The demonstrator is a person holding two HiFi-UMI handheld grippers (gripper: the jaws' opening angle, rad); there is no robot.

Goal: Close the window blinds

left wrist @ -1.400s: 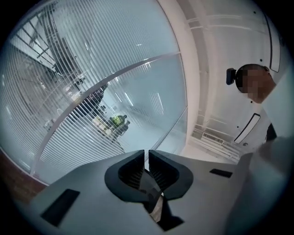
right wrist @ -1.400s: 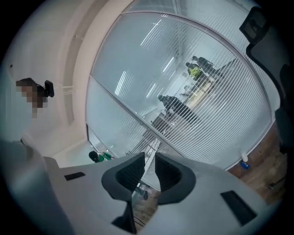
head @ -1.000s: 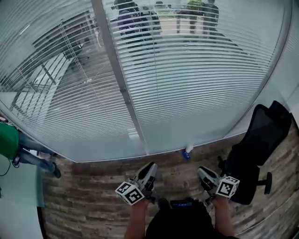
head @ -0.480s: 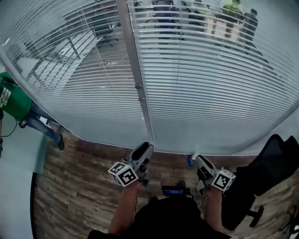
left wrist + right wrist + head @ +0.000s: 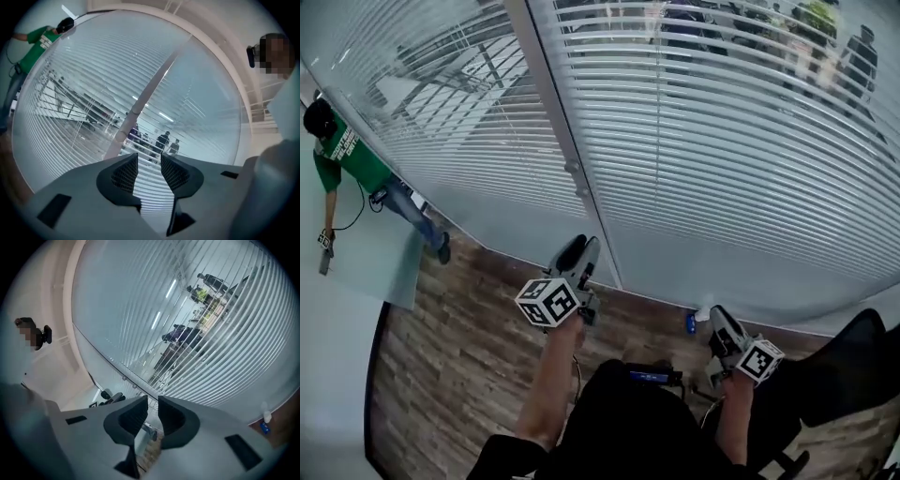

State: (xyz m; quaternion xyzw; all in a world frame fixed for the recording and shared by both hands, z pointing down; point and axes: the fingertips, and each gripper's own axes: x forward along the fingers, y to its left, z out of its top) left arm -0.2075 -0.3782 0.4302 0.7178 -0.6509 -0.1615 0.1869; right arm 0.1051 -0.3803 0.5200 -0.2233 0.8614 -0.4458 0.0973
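White slatted blinds [image 5: 722, 141] hang over a glass wall, their slats tilted flat enough that people show through. A pale vertical frame post [image 5: 553, 122] splits the wall in two. My left gripper [image 5: 578, 249] is raised toward the foot of that post, apart from the blinds. Its jaws are opening and nothing is between them [image 5: 149, 161]. The blinds [image 5: 93, 93] and the post [image 5: 145, 98] fill its view. My right gripper [image 5: 718, 321] stays low near the floor at the right. It is open by a narrow gap and holds nothing [image 5: 153, 404]. Beyond it are the blinds [image 5: 211, 333].
A black office chair [image 5: 853, 366] stands at the lower right. A small blue and white bottle [image 5: 693, 321] sits on the floor at the base of the glass. A person in a green shirt [image 5: 352, 155] stands at the far left. The floor is wood plank [image 5: 459, 347].
My left gripper has risen toward the frame post. The right one has stayed low. The head view has swung, and the person in green now shows higher at the left.
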